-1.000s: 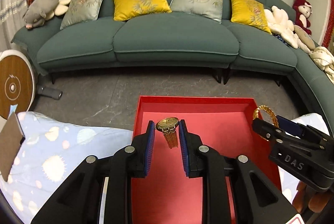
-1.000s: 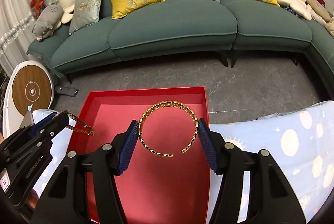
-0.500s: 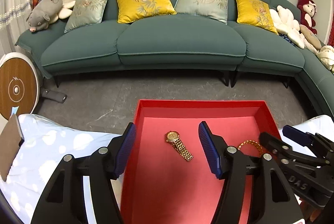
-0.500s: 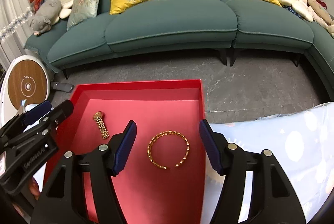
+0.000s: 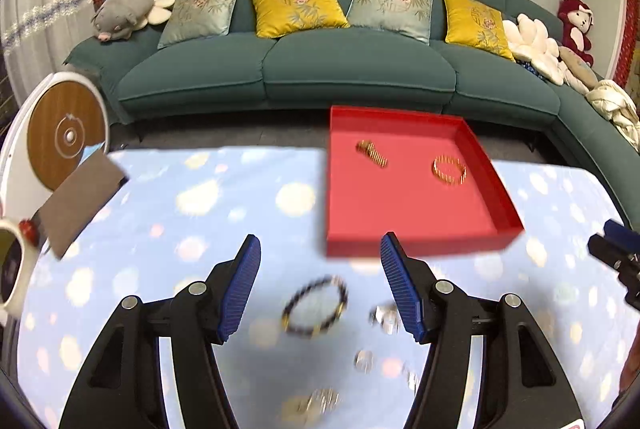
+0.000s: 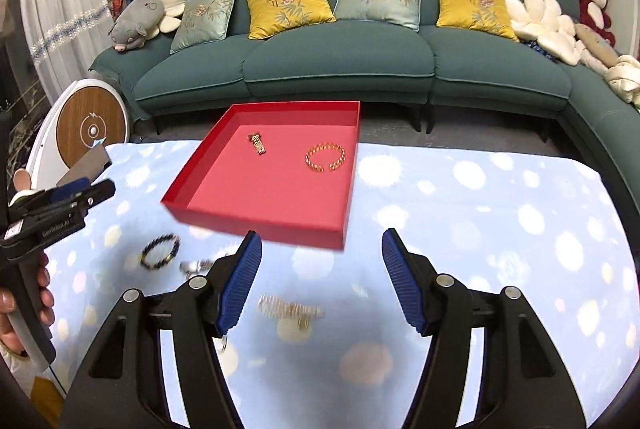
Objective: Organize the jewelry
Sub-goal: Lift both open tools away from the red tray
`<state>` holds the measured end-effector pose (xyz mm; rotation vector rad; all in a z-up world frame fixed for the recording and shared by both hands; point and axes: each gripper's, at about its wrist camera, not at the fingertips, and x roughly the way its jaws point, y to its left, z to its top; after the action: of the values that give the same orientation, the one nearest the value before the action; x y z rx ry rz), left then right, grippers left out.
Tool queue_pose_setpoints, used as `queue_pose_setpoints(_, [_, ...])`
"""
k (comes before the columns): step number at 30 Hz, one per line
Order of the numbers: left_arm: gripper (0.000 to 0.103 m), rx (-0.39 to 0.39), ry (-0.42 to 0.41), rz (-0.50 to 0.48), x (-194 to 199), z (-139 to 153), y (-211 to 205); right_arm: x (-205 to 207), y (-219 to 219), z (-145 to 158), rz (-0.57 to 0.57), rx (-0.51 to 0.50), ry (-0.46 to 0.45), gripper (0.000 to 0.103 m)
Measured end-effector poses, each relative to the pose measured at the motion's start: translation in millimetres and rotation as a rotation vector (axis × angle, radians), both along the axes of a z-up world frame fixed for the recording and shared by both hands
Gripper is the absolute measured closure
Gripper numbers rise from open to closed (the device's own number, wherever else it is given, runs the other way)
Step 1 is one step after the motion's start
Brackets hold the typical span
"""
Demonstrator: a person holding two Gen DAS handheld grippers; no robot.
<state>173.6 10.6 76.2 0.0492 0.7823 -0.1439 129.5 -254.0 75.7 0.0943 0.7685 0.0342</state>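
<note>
I see both grippers, left gripper and right gripper, fingers apart and empty; gold watch and gold bangle lie in the red tray on the table.

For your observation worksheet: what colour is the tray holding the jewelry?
Red. The tray shows best in the right wrist view.

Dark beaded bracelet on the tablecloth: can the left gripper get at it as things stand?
Probably yes. The dark beaded bracelet lies flat on the tablecloth, just ahead of the left gripper, whose jaws are open and empty. Nothing covers it; a small silver piece sits close beside it, by the right-hand finger.
</note>
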Motion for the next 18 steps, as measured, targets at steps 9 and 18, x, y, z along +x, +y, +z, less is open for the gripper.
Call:
queue_pose_setpoints(9, [0.042,-0.147,0.087,0.076,-86,-34,36,-78,18,-26,-0.017,0.072,0.029,0.043])
queue_pose_setpoints(18, [0.042,-0.119,0.136,0.083,-79,-63,47,-33,41,-70,0.207,-0.053,0.072,0.043])
